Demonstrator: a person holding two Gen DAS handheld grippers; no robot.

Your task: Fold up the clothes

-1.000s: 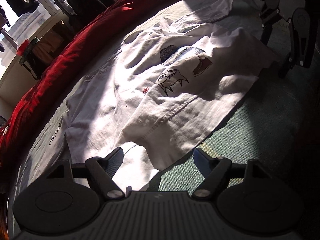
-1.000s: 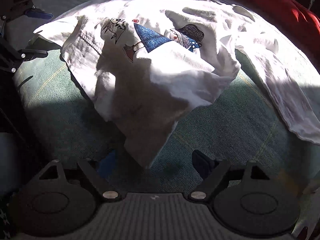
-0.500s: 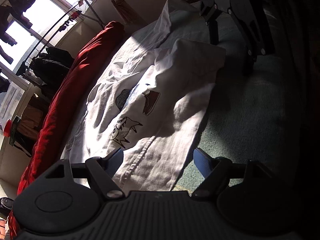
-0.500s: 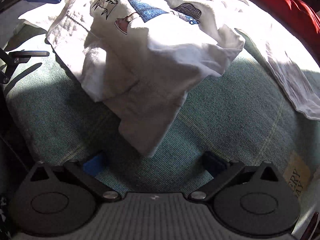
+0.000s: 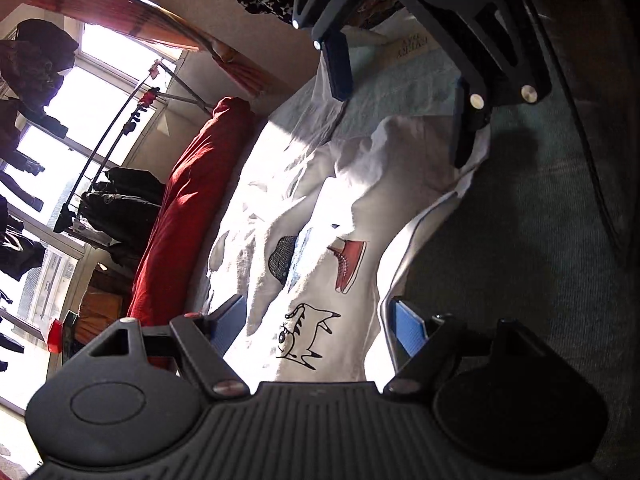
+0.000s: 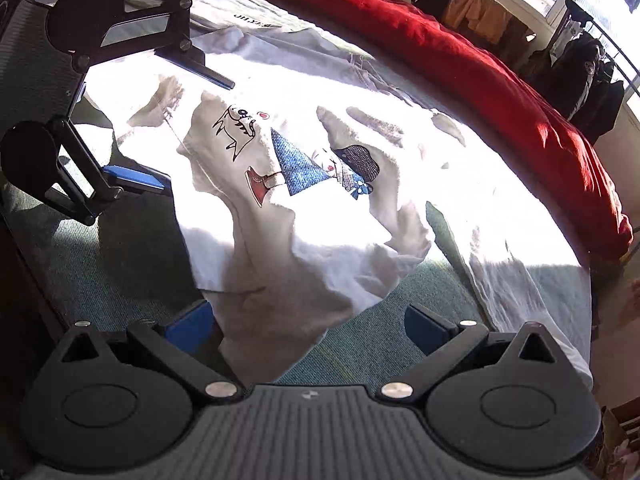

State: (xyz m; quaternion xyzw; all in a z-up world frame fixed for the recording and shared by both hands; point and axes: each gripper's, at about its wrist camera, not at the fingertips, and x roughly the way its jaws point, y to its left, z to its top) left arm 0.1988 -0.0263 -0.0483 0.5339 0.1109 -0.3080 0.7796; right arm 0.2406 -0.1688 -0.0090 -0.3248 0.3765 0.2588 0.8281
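Both tongs are released: left tongs straddle the white t-shirt hem, right tongs its corner. Pinch both layers, then fold evenly.

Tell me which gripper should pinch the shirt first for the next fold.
Left, probably: the left gripper is open with the white shirt's end between its fingers. The right gripper is open over a narrower corner.

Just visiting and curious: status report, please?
Left gripper open, straddling white T-shirt edge. Right gripper open over a shirt corner. Shirt partly folded on bed. Nothing blocking.
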